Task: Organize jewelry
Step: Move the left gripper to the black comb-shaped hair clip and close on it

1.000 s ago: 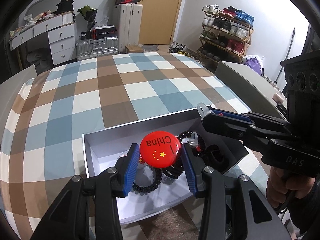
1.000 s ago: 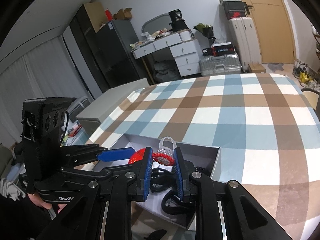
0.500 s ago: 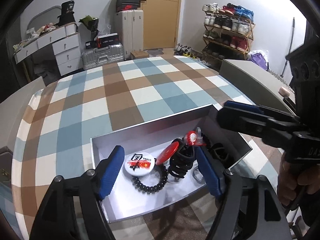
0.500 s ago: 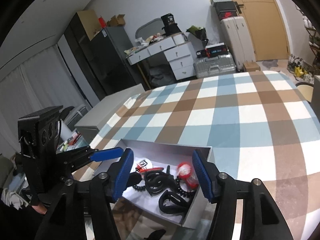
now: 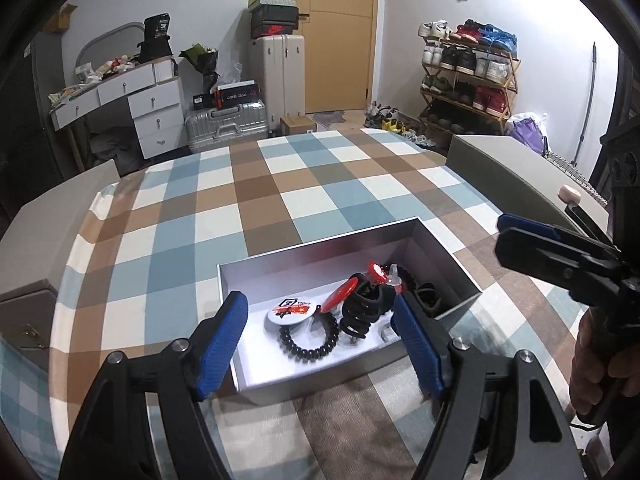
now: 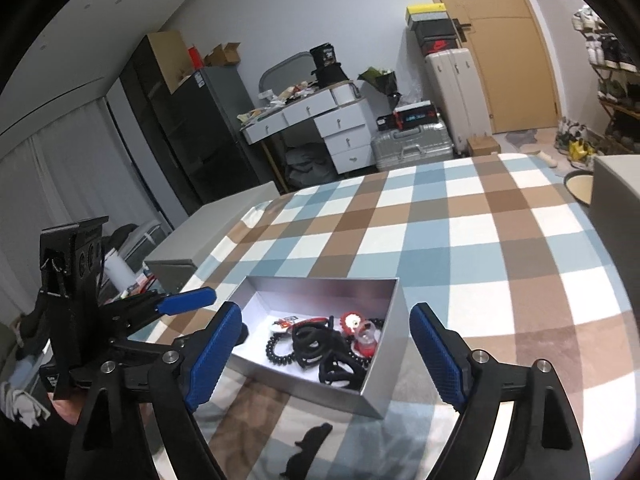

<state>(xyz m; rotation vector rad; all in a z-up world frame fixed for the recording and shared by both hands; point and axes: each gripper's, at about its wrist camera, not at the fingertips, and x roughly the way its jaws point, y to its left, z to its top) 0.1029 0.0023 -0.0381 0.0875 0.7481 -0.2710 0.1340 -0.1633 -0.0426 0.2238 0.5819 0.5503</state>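
A silver box (image 5: 440,248) stands on the checked tablecloth. It holds a white badge (image 5: 289,307), a tilted red badge (image 5: 340,294), a black spiral hair tie (image 5: 308,342), a pile of black hair ties (image 5: 362,312) and a small red-and-white piece (image 5: 378,271). My left gripper (image 5: 320,344) hovers over the box's near edge, its jaws opening with nothing gripped. My right gripper (image 6: 326,356) hangs before the box (image 6: 320,284), its jaws also opening wide and empty. One blue-padded finger (image 6: 184,302) of the left gripper shows in the right wrist view.
A small black piece (image 6: 308,444) lies on the cloth in front of the box. Grey seat backs (image 5: 520,168) stand along the table's sides. A person's hand (image 5: 600,360) holds the right gripper's handle. The checked tablecloth (image 5: 280,184) stretches beyond the box.
The left gripper let go of the red badge and the right let go of the red-and-white piece. Both opened and drew back; both pieces now lie in the box.
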